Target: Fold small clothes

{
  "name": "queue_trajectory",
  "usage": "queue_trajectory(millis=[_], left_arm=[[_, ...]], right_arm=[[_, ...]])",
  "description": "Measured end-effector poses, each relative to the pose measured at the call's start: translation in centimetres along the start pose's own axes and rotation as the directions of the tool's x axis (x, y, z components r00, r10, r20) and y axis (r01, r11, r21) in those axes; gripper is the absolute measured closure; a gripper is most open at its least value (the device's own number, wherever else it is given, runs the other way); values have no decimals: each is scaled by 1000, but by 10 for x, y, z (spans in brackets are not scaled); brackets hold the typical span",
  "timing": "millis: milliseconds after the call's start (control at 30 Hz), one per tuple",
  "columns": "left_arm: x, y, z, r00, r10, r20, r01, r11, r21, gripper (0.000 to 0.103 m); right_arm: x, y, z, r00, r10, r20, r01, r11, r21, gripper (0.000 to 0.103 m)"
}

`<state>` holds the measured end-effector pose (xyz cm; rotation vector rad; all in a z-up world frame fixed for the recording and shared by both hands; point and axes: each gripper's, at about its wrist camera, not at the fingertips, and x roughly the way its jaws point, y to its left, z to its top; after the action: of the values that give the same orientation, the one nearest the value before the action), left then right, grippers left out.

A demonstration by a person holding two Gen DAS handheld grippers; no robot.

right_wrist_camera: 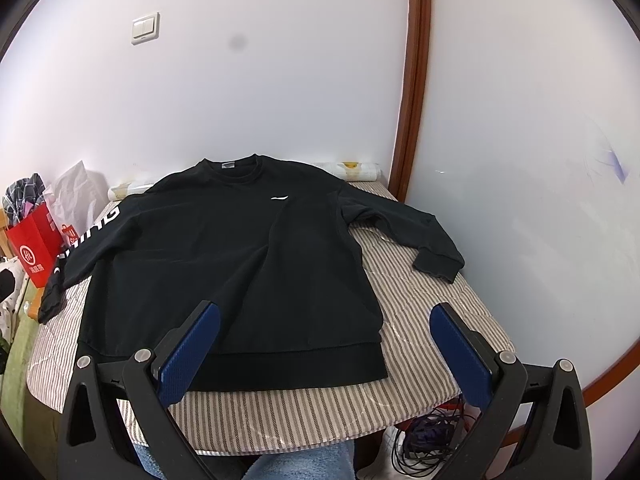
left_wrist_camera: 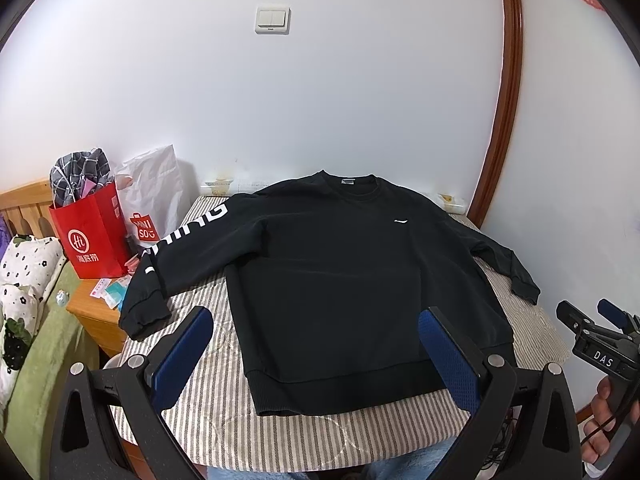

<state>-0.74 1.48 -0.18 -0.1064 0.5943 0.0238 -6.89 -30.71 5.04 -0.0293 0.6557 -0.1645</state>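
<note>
A black sweatshirt (left_wrist_camera: 340,280) lies flat, front up, sleeves spread, on a striped table (left_wrist_camera: 224,392) against the wall. The left gripper (left_wrist_camera: 316,356) hovers over its hem, jaws wide apart and empty. The right gripper (right_wrist_camera: 324,348) hangs above the hem's right end, equally wide, holding nothing.

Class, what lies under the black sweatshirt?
The black sweatshirt lies flat on a striped cloth covering the table. What is beneath the cloth, and the cloth under the sweatshirt's body, cannot be seen.
</note>
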Motion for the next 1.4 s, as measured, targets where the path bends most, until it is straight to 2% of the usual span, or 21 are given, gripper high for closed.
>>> queue_trajectory(millis=[600, 767, 967, 1133, 1233, 1400], left_arm=[[4, 3, -1, 1000, -4, 9, 4, 1000, -6, 0], [18, 8, 1, 1000, -26, 3, 26, 1000, -16, 0], [47, 17, 1, 1000, -18, -10, 18, 1000, 12, 0], [92, 44, -2, 996, 45, -79, -45, 999, 0, 0], [122, 69, -5, 984, 113, -137, -114, 993, -1, 1], [160, 123, -11, 963, 184, -196, -204, 975, -88, 5]], right_arm=[[2, 2, -2, 1000, 0, 4, 0, 1000, -4, 0], [11, 8, 0, 1000, 1, -3, -1, 1000, -13, 0], [33, 15, 6, 1000, -7, -16, 7, 1000, -20, 0], [73, 27, 9, 998, 2, -61, -4, 1000, -28, 0], [100, 37, 9, 993, 41, -114, -45, 998, -36, 3], [141, 53, 8, 986, 93, -139, -99, 994, -41, 12]])
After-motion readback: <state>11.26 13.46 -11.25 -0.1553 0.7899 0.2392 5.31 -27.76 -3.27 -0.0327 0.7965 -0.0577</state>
